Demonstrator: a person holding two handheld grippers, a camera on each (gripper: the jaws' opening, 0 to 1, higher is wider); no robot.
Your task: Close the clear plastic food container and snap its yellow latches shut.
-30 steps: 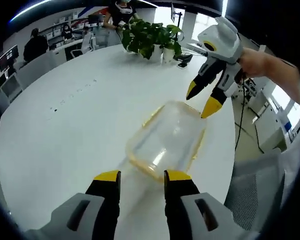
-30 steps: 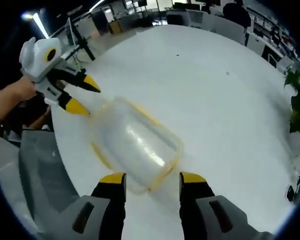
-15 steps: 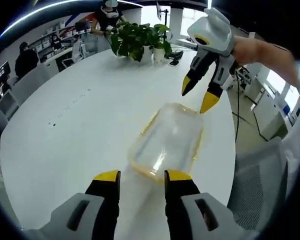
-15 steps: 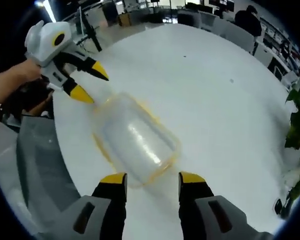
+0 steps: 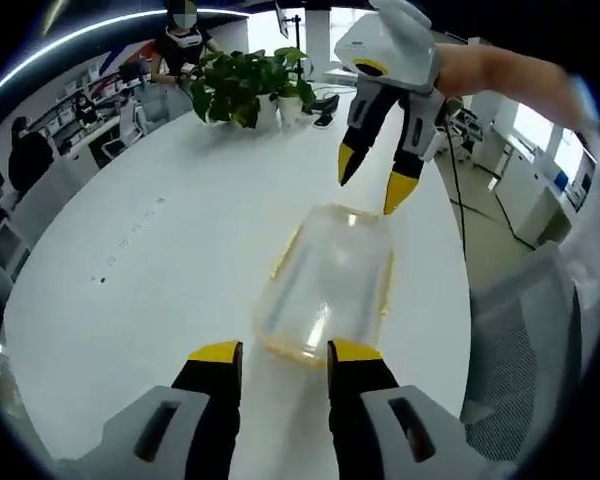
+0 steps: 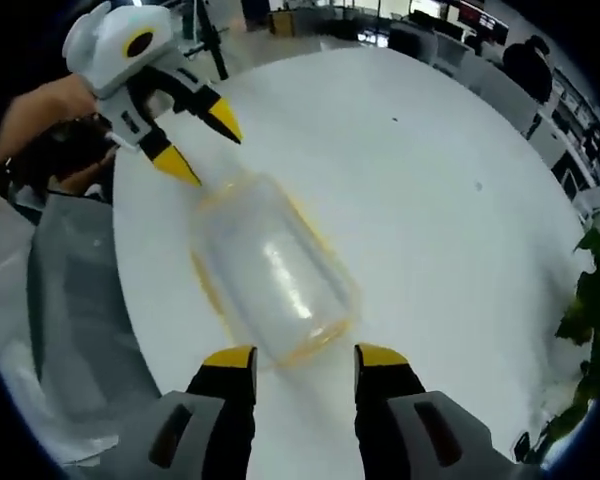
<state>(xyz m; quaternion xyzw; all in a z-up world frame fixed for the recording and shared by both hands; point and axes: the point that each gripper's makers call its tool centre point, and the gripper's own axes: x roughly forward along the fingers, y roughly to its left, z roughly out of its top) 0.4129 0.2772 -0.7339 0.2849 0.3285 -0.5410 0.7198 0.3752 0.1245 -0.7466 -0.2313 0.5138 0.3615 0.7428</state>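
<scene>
Two claws face each other over one clear container (image 5: 328,288), which lies on the white round surface (image 5: 160,250) near its right edge, beside a grey chair (image 5: 525,340). In the left gripper view the left claw (image 5: 277,352) hangs just short of the container's near end, jaws apart and gripping nothing. The right claw (image 5: 370,182) hovers above the far end, released too, its yellow tips just off the rim. From the right gripper view the same stands mirrored: right claw (image 6: 292,356) at one end, left claw (image 6: 200,143) at the other.

The lid looks seated already, though the plastic's glare makes that hard to swear to, and whether the yellow latches (image 6: 208,290) along the rim are down I cannot tell. This box should be light, thin-walled and slick, likely to skate on the smooth surface when pressed. Best purchase is at the latches themselves, pressing one end while the other claw braces the opposite end. A potted plant (image 5: 242,85) stands well apart at the far side.
</scene>
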